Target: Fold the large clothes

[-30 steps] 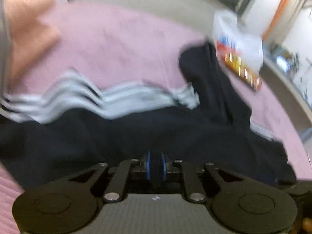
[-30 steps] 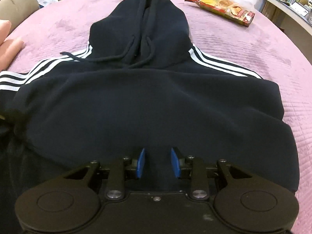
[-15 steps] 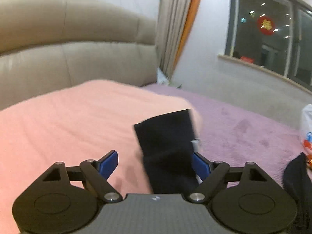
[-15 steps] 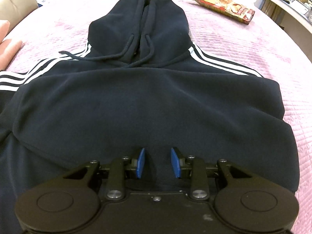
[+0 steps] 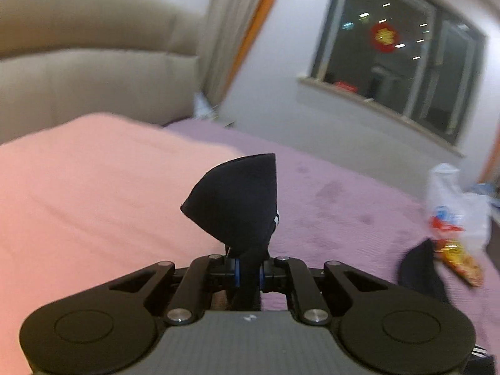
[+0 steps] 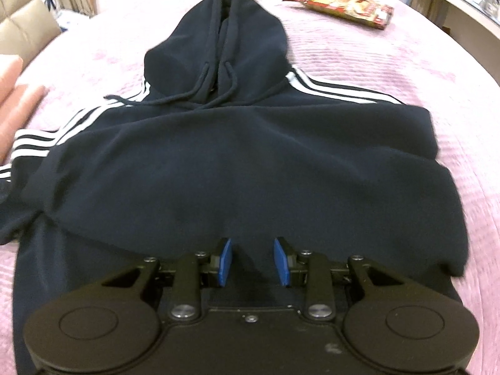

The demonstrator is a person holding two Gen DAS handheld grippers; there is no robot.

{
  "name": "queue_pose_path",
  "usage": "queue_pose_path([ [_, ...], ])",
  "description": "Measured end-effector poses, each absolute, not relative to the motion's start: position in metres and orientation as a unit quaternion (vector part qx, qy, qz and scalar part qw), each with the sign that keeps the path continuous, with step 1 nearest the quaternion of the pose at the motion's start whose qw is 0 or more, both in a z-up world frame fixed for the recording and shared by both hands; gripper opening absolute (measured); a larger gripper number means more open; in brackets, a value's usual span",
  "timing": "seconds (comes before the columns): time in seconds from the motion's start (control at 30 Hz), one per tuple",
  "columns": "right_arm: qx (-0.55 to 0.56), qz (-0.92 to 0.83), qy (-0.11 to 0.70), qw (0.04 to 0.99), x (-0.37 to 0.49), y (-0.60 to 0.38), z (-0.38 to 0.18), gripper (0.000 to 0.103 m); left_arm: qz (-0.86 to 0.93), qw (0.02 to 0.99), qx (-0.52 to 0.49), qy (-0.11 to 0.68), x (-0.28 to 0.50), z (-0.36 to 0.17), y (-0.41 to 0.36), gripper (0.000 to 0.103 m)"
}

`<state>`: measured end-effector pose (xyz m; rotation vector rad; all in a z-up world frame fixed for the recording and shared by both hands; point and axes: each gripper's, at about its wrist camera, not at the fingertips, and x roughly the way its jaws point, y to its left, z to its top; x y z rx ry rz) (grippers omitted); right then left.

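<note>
Soft, matt dark cloth on the hoodie (image 6: 237,162), with smooth white stripes (image 6: 337,89). Quilted, slightly ribbed lilac cloth on the bedspread (image 6: 375,50); fuzzy pink cloth on the blanket (image 5: 93,181). Glossy plastic on the snack packet (image 6: 340,0) and the bag (image 5: 453,206). Padded, leather-like beige headboard (image 5: 93,72).

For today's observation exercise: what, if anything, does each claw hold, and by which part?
The left claw, its jaws just closed, grips the sleeve cuff of the dark hoodie. The right claw stands open over the hoodie, holding nothing.
</note>
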<state>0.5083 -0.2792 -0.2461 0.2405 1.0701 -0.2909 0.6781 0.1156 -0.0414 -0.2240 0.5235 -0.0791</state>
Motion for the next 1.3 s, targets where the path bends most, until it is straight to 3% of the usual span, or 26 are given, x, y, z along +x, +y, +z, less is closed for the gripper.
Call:
queue_pose_path([
  [0.33, 0.151, -0.149, 0.487, 0.848, 0.452, -0.315, -0.211, 0.039, -0.26, 0.937, -0.109, 0.206, 0.616, 0.015, -0.079, 0.011],
  [0.57, 0.163, -0.179, 0.46, 0.855, 0.428, -0.356, -0.184, 0.041, -0.385, 0.892, -0.129, 0.197, 0.593, -0.019, -0.234, 0.013],
  [0.6, 0.164, -0.184, 0.456, 0.855, 0.426, -0.362, -0.182, 0.041, -0.394, 0.887, -0.128, 0.204, 0.588, -0.03, -0.251, 0.022],
  [0.63, 0.165, -0.187, 0.453, 0.856, 0.424, -0.367, -0.18, 0.041, -0.402, 0.882, -0.122, 0.216, 0.584, -0.045, -0.267, 0.043],
  [0.7, 0.167, -0.19, 0.449, 0.857, 0.42, -0.375, -0.181, 0.042, -0.396, 0.877, -0.101, 0.252, 0.575, -0.082, -0.288, 0.067],
  [0.73, 0.167, -0.189, 0.45, 0.857, 0.42, -0.378, -0.183, 0.042, -0.382, 0.878, -0.09, 0.275, 0.576, -0.099, -0.295, 0.066],
  [0.8, 0.167, -0.184, 0.452, 0.857, 0.421, -0.381, -0.189, 0.049, -0.368, 0.864, -0.085, 0.333, 0.581, -0.137, -0.283, 0.064],
  [0.87, 0.166, -0.175, 0.452, 0.859, 0.424, -0.382, -0.195, 0.071, -0.332, 0.864, -0.092, 0.368, 0.594, -0.165, -0.249, 0.064],
  [0.9, 0.166, -0.17, 0.449, 0.862, 0.426, -0.382, -0.197, 0.075, -0.306, 0.867, -0.088, 0.383, 0.595, -0.178, -0.232, 0.064],
  [1.1, 0.185, -0.179, 0.408, 0.876, 0.449, -0.395, -0.199, 0.077, -0.183, 0.88, -0.078, 0.432, 0.624, -0.219, -0.143, 0.064],
  [1.3, 0.197, -0.222, 0.393, 0.87, 0.472, -0.427, -0.207, 0.077, -0.149, 0.885, -0.102, 0.429, 0.627, -0.217, -0.104, 0.063],
])
